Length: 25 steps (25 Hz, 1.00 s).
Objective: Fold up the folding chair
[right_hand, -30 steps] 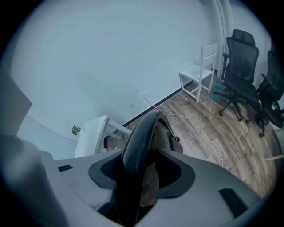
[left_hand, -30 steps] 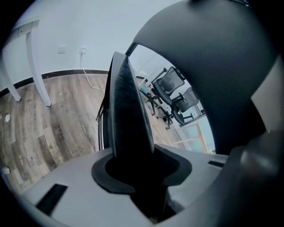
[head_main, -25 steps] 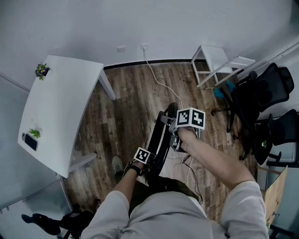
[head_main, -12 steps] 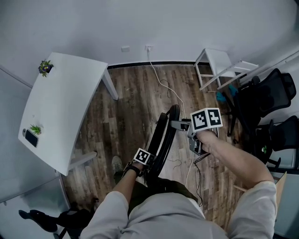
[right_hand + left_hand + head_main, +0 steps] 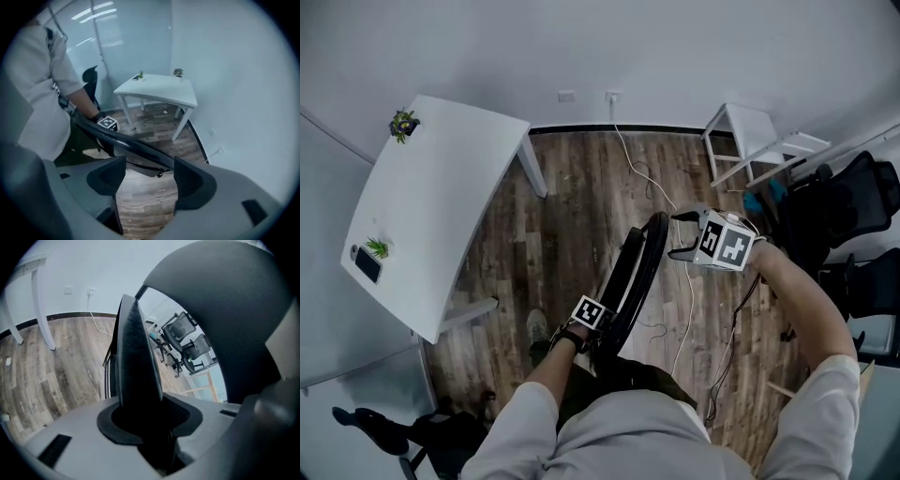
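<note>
The black folding chair (image 5: 630, 277) stands folded flat and edge-on to the head view, on the wooden floor in front of me. My left gripper (image 5: 602, 326) holds its near edge low down; in the left gripper view the dark chair panel (image 5: 136, 357) is clamped between the pads of that left gripper (image 5: 147, 416). My right gripper (image 5: 673, 236) hangs just right of the chair's top, apart from it. Its jaws have just been opening and nothing is between them. In the right gripper view the chair's black edge (image 5: 126, 140) runs just beyond the tips of that right gripper (image 5: 147, 171).
A white table (image 5: 431, 206) stands at the left with small plants and a phone on it. A white stool (image 5: 750, 141) and black office chairs (image 5: 853, 206) crowd the right side. A white cable (image 5: 642, 173) trails from the wall across the floor, passing right of the chair.
The right gripper has come off the chair, shifted right and up, rolled over and spread its jaws. The left gripper and the chair have stayed put.
</note>
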### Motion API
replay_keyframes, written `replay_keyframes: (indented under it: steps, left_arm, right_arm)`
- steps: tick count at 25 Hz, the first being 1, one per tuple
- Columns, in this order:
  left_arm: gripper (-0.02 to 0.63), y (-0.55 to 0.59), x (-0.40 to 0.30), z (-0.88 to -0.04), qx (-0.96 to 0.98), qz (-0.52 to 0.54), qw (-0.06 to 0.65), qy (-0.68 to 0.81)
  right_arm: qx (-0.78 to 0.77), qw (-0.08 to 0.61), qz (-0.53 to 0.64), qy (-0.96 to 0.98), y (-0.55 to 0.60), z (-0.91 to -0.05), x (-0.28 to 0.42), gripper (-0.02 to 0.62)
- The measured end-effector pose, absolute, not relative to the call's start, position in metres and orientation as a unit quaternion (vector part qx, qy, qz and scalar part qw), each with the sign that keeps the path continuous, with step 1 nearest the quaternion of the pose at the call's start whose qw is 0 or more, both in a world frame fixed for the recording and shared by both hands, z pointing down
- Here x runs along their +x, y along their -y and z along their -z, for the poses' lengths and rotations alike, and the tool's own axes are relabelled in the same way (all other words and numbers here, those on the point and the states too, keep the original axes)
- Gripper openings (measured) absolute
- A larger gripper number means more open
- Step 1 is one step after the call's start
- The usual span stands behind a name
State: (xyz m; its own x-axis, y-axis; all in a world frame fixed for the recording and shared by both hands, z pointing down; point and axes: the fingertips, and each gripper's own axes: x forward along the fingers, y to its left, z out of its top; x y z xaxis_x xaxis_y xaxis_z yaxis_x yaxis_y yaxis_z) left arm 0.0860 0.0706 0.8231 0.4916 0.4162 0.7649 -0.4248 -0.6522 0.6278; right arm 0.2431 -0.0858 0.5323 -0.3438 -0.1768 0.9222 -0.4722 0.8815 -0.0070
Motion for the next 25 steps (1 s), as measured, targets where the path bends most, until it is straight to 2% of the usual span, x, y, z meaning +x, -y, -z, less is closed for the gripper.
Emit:
replay_keyframes:
  steps: [8,19,25]
  left_arm:
    - [0.143,-0.076,0.089,-0.819,0.752,-0.504,0.425,-0.003]
    - [0.143,-0.082,0.094,-0.816,0.752,-0.499,0.431,0.001]
    - [0.143,-0.085,0.095,-0.813,0.748,-0.499,0.437,0.001]
  right_arm:
    - [0.093,0.609,-0.011,0.788,0.088,-0.558,0.237,0.348]
    - [-0.012,0.658,0.112,0.745,0.080,-0.596,0.233,0.346]
    - [-0.061,0.667,0.179,0.721,0.079,-0.615,0.233,0.287]
